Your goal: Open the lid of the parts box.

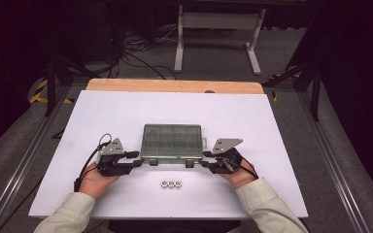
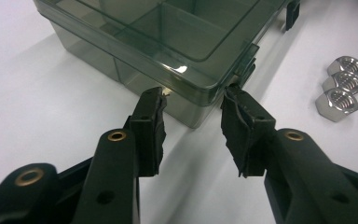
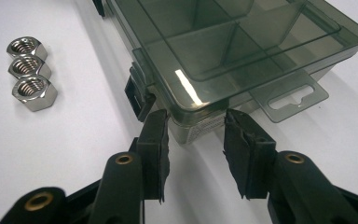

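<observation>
where the white table (image 1: 102, 116) ends, grey floor (image 1: 213, 53) and dark room

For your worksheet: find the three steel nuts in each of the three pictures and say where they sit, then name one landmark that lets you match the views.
High view: the nuts lie in a row at lower centre, in front of the box.
Left gripper view: nuts at the right edge, stacked in a line.
Right gripper view: nuts at upper left.
Shared landmark: the smoky clear box with its black latches.
</observation>
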Demonstrator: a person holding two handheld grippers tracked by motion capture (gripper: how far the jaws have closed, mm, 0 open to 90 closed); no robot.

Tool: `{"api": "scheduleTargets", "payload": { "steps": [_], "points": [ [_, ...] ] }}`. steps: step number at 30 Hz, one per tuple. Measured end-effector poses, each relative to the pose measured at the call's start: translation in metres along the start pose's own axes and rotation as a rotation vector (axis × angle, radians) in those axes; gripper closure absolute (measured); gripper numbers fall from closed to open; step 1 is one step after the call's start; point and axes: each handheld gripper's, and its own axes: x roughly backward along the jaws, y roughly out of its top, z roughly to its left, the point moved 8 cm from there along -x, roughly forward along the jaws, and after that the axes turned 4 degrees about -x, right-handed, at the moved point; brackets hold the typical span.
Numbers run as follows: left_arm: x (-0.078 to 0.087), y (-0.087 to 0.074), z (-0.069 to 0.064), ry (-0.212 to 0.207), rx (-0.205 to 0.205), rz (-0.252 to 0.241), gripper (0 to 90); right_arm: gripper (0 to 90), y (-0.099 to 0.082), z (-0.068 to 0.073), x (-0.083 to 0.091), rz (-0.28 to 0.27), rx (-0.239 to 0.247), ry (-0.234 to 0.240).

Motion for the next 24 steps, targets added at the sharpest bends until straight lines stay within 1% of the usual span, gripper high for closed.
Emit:
{"api": "scheduleTargets", "payload": {
  "steps": [3, 6, 9, 12, 17, 19, 20, 24],
  "points": [
    [-0.0011, 0.0002, -0.0018, 0.003, -0.020, 0.006, 62.6, 60.6, 0.0001, 0.0002, 0.0001, 0.001, 0.000, -0.001],
    [-0.0004, 0.0004, -0.0016, 0.001, -0.016, 0.001, 63.8, 60.6, 0.0002, 0.0001, 0.0003, -0.001, 0.000, -0.001],
    [0.0005, 0.0012, -0.0013, 0.003, -0.025, -0.004, 64.7, 60.7, 0.0006, 0.0001, 0.0013, -0.004, -0.001, -0.001],
    [0.0002, 0.0010, -0.0014, 0.003, -0.021, -0.004, 64.9, 61.0, 0.0022, -0.0003, 0.0028, -0.015, -0.001, -0.005],
    [0.0008, 0.0018, -0.0013, 0.007, -0.023, -0.009, 65.2, 61.1, 0.0019, -0.0002, 0.0025, -0.013, -0.001, -0.005],
    [0.0004, 0.0010, -0.0011, 0.006, -0.025, -0.002, 65.4, 61.0, 0.0009, -0.0002, 0.0017, -0.009, -0.003, 0.000],
    [-0.0008, -0.0002, -0.0011, 0.004, -0.017, 0.008, 65.5, 61.1, 0.0003, 0.0001, 0.0012, -0.006, -0.003, 0.002],
    [-0.0008, 0.0001, -0.0016, -0.002, -0.008, 0.005, 66.0, 62.7, 0.0002, 0.0008, 0.0007, 0.000, 0.001, 0.000]
  ]
}}
